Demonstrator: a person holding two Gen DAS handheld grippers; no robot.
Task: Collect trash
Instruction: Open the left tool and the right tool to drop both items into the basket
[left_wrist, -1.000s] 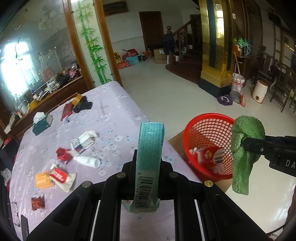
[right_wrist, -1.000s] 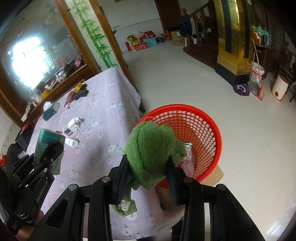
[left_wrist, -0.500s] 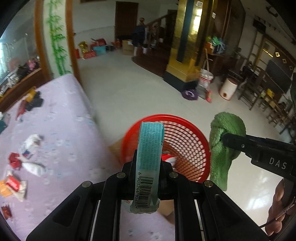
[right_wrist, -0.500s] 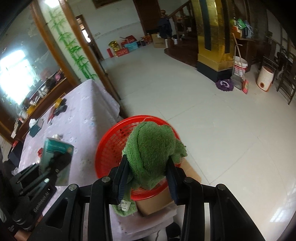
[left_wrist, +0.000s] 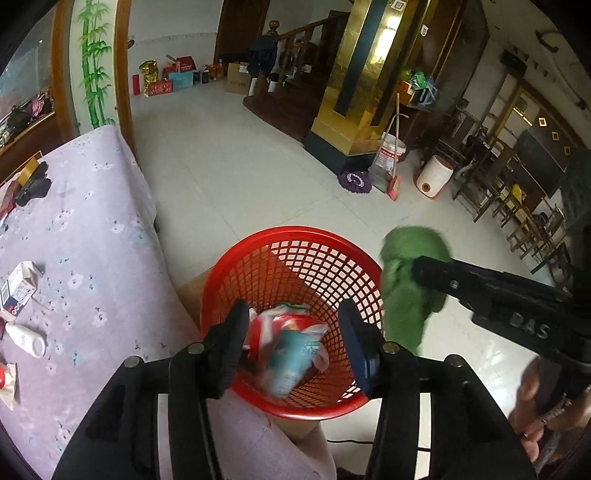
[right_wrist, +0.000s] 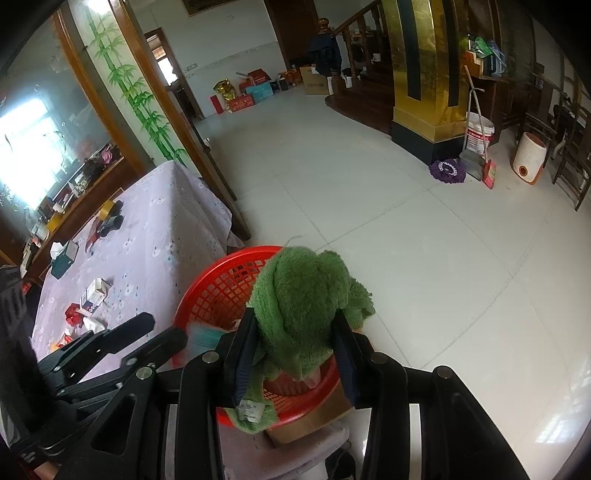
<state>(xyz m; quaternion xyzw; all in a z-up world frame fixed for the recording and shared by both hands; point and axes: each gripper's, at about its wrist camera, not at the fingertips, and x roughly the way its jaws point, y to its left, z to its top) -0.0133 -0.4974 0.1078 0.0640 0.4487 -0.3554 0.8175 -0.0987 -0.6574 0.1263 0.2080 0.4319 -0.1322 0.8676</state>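
A red mesh basket (left_wrist: 295, 254) stands on a cardboard box beside the table; it also shows in the right wrist view (right_wrist: 214, 295). My left gripper (left_wrist: 293, 325) is open and empty above the basket. A blurred teal carton (left_wrist: 291, 358) lies inside it among red and white wrappers. My right gripper (right_wrist: 295, 339) is shut on a green towel (right_wrist: 306, 302) and holds it over the basket's right rim; the towel also shows in the left wrist view (left_wrist: 410, 295).
The table with a lilac flowered cloth (left_wrist: 85, 258) holds more litter: a white bottle (left_wrist: 26, 338), an open small carton (left_wrist: 18, 288), red wrappers (right_wrist: 74, 314) and a teal tissue box (right_wrist: 62, 258). Tiled floor (right_wrist: 406, 240) lies to the right.
My left gripper has opened and let go of the teal carton, which has dropped into the basket. The right gripper has moved closer to the basket, still holding the towel.
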